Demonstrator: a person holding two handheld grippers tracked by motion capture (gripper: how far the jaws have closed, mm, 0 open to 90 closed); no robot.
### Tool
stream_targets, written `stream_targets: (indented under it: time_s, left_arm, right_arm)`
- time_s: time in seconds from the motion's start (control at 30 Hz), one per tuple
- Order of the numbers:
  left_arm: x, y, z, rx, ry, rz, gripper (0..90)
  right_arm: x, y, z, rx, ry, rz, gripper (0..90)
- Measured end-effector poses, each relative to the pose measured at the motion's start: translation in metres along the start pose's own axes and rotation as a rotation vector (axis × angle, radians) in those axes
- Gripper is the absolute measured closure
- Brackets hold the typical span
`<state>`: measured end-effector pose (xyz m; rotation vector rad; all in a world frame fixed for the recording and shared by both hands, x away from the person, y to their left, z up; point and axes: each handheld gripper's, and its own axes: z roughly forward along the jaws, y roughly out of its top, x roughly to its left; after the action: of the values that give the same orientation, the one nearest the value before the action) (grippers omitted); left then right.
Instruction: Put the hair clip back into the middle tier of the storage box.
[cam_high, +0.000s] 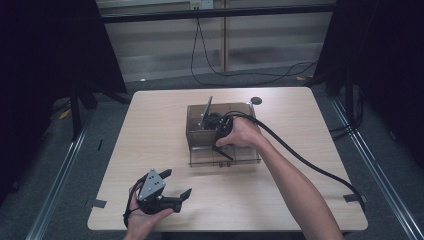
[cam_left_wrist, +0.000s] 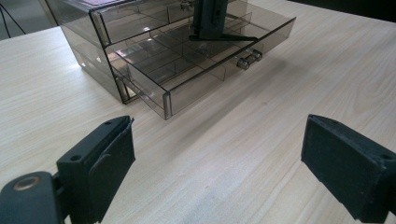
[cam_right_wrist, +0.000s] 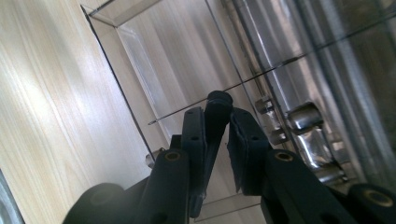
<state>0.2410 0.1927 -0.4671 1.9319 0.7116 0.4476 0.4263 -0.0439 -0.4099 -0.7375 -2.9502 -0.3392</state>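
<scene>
**Right gripper in open drawer, left idle**

Left gripper (cam_high: 176, 185): near front edge of table (cam_high: 150, 130), held in left hand (cam_high: 145, 212), jaws spread wide, nothing between them. Pads (cam_left_wrist: 114, 156) hovering over bare wood in left gripper view, pointing toward the organizer. Well apart from it.

Centre: smoky clear drawer organizer (cam_high: 200, 117) on middle of table. Lower drawer (cam_left_wrist: 205, 77) pulled out toward the person, divided into compartments, two small metal knobs (cam_left_wrist: 248, 59) on its front. Compartments look bare as far as visible.

Right gripper (cam_right_wrist: 218, 116): over the open drawer, gripped by right hand (cam_high: 245, 135), pointing down into it. Jaws drawn close, pinching a slim dark object (cam_right_wrist: 215, 109) with a rounded tip; what it is, cannot tell. Thick black cable (cam_high: 300, 157) trailing off right across table. Small dark disc (cam_high: 256, 100) near far edge, behind organizer.
</scene>
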Motion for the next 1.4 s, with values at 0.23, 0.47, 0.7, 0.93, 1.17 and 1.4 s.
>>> stream_targets:
  time_s: [0.23,0.47,0.7,0.93,1.17,1.4]
  left_arm:
    - [0.000,0.000,0.000,0.002,-0.001,-0.003,9.5]
    - [-0.001,0.000,0.000,0.005,0.001,-0.001,9.5]
    - [0.000,0.000,0.000,0.006,0.001,0.004,9.5]
    - [0.000,0.000,0.000,0.006,0.001,0.004,9.5]
    - [0.000,0.000,0.000,0.004,0.002,-0.001,9.4]
    - [0.000,0.000,0.000,0.001,0.001,-0.002,9.3]
  right_arm:
    - [-0.003,-0.001,0.005,0.019,0.000,0.006,77.2]
    - [-0.007,-0.004,0.009,0.025,-0.002,0.012,77.2]
    - [-0.007,-0.004,0.013,0.029,-0.002,0.016,77.2]
    - [-0.006,-0.004,0.015,0.029,0.001,0.022,77.2]
    - [-0.007,-0.005,0.017,0.027,0.002,0.017,77.1]
    - [-0.006,-0.005,0.016,0.030,-0.001,0.031,77.1]
